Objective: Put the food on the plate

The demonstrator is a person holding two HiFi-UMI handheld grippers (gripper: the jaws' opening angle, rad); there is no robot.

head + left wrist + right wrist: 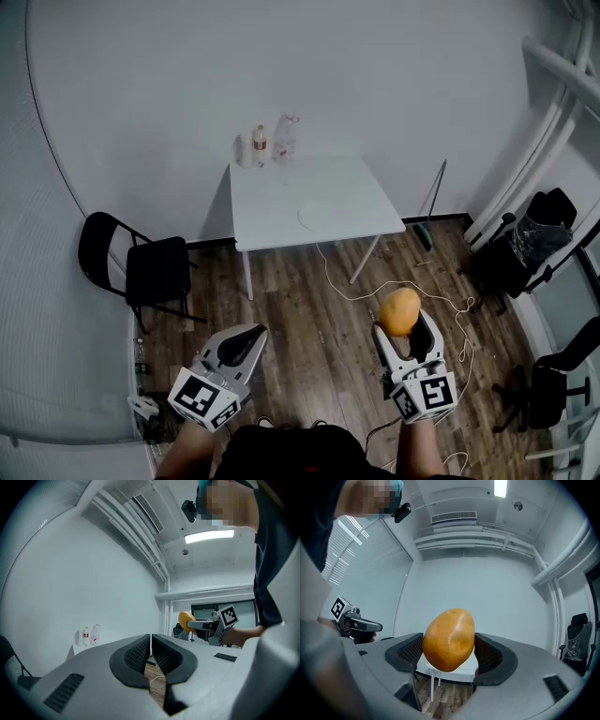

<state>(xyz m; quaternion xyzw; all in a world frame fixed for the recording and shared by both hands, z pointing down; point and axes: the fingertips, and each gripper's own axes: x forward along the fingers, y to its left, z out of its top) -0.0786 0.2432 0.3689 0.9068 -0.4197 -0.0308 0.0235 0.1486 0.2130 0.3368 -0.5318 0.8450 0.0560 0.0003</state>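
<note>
While the white worktop (281, 192) stands well ahead, bearing a faint-rimmed plate (301, 218), the left tongs (251, 336) are clenched together with nothing between them. Right tongs (405, 330) stand wide, clamped on the food (400, 310), a smooth orange-yellow oval upright between their pads, above the wood floor (309, 309).

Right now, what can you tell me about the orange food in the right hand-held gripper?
The food is a smooth, slightly glossy, egg-shaped piece, orange-yellow with faint darker specks, rather like a mango. It stands roughly upright, clamped at its sides between the dark ribbed pads of the right hand-held gripper; nothing else touches it. It is held in the air above the wooden floor, well short of the white table.
</note>
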